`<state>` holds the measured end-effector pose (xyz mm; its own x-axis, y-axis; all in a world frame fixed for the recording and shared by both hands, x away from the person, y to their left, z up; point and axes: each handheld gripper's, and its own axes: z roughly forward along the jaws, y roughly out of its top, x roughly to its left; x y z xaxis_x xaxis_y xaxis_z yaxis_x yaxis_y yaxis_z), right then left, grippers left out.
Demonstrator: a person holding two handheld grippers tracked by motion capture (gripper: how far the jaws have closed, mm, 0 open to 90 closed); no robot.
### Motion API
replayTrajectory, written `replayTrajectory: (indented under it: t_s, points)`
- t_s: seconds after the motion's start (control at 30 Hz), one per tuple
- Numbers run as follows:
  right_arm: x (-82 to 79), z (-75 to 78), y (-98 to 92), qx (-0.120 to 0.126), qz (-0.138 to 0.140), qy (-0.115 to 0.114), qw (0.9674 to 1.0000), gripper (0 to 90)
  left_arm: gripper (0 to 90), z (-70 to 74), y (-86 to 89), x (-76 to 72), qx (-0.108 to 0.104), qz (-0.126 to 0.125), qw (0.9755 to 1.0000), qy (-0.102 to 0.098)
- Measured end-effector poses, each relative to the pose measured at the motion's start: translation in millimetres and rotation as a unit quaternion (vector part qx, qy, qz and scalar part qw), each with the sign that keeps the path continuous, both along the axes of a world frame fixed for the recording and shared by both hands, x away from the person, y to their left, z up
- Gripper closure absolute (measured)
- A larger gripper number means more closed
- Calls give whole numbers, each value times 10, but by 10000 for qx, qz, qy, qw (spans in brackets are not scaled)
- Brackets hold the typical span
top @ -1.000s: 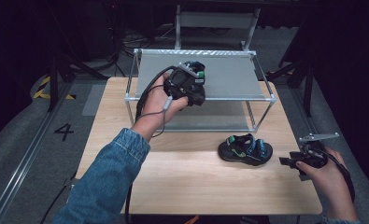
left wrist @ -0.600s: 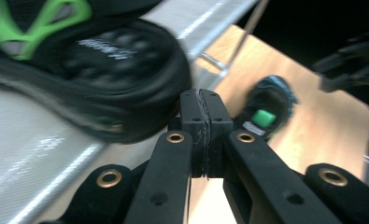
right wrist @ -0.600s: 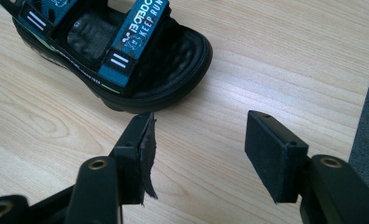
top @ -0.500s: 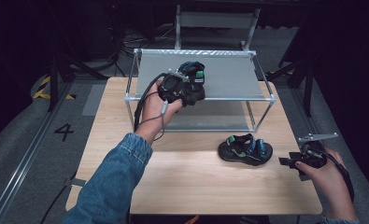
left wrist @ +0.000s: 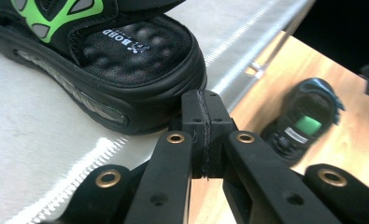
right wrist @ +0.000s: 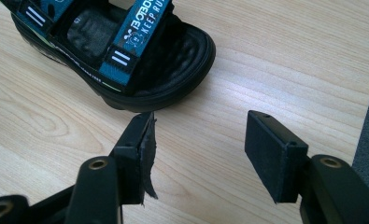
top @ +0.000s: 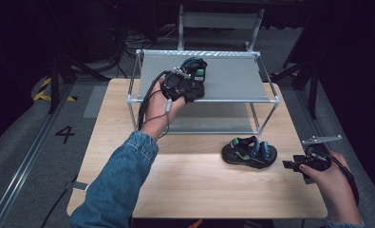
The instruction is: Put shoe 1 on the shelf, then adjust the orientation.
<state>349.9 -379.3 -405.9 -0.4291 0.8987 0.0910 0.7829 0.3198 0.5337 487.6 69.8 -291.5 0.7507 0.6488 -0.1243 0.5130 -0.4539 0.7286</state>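
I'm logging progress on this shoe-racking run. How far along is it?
About halfway, by the look of it. Done: one sandal sits on the rack's top shelf. In hand: the left gripper, jaws shut, is at that sandal's sole edge; whether it pinches the sole is unclear. Left: the second sandal lies on the table, with the right gripper open just short of it.

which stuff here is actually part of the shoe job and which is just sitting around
Part of the job:
- sandal on the rack's top shelf
- second sandal on the table
- metal rack
- left gripper, jaws shut, at the shelf sandal
- right gripper, jaws open, near the table sandal

Just lying about:
- cables on the floor
- floor mark "4"
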Motion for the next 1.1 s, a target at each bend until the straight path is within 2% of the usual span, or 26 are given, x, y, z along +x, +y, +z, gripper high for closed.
replayTrajectory:
  t_s: [0.03,0.17,0.23,0.33,0.4,0.57,0.73,0.87,0.9,0.93,1.0,1.1]
  points:
    - [0,-1,-1,-2,-2,1,10000,444,898,0,8,14,-65,28,10000,28]
    - [3,-11,-7,-7,-3,21,10000,444,889,-1,10,33,-93,35,9999,41]
    - [1,-12,-4,-18,-2,32,10000,444,839,-1,7,23,-239,6,9997,56]
    - [-3,-4,11,-19,0,20,10000,443,760,31,12,-34,-345,-35,9994,33]
    - [-5,0,21,-31,12,14,10000,444,727,62,25,-84,-334,-132,9994,0]
    - [-15,30,84,-98,115,-15,9999,441,634,144,104,-304,-137,-281,9993,-180]
    - [-36,180,231,-38,297,-182,9994,440,567,125,199,-508,148,-362,9989,-245]
    - [-25,239,342,-43,463,-165,9988,442,480,50,297,-625,371,-420,9982,-200]
    - [-19,255,374,-33,510,-127,9986,442,456,4,330,-664,522,-424,9976,-133]
    - [-4,292,429,-30,592,-29,9982,442,422,-29,355,-687,562,-440,9974,-91]
    - [24,349,490,-41,665,18,9978,442,392,-108,410,-723,497,-441,9978,-22]
    - [87,473,589,-246,689,13,9973,440,364,-223,520,-772,546,-349,9979,-64]
